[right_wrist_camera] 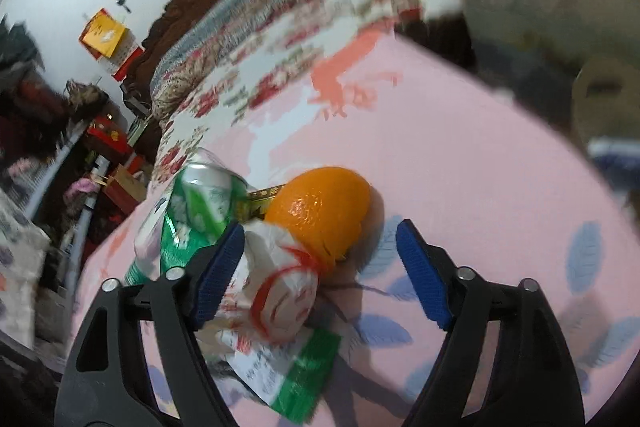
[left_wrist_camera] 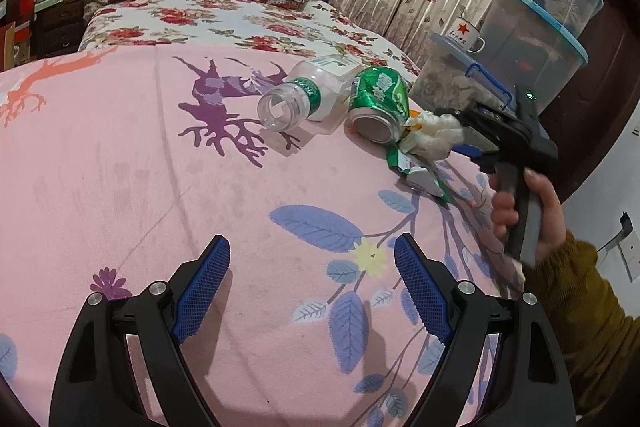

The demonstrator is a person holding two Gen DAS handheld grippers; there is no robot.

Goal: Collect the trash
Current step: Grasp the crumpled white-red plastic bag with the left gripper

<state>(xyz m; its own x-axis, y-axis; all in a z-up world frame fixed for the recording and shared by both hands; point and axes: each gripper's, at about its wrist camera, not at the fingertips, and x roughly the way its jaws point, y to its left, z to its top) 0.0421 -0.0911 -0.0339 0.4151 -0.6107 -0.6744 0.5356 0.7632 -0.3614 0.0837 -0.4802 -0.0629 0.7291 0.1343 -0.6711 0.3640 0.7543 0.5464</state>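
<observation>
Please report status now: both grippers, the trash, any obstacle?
Left gripper open, empty. Right gripper open around white wad, not clamped. Can, bottle, wrapper on bed. Orange touches wad.

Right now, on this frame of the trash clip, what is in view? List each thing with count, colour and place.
Clear plastic bottle with green label: 1, lying on the pink bedspread, mouth toward the camera.
Crushed green drink can: 1, right of the bottle, touching it.
Crumpled white plastic bag with red print: 1, between the right fingers.
Green-and-white paper wrapper: 1, flat under the bag.
Orange peel: 1, orange, behind the bag.
Pink bedspread with leaf print: 1, covers the near bed.
Clear storage boxes with blue lids: 3, stacked at right.
White enamel mug with red star: 1, on the lowest box.
Left gripper: open, empty.
Right gripper: open around the bag.
Hand: 1, mustard sleeve, on the right gripper's handle.
</observation>
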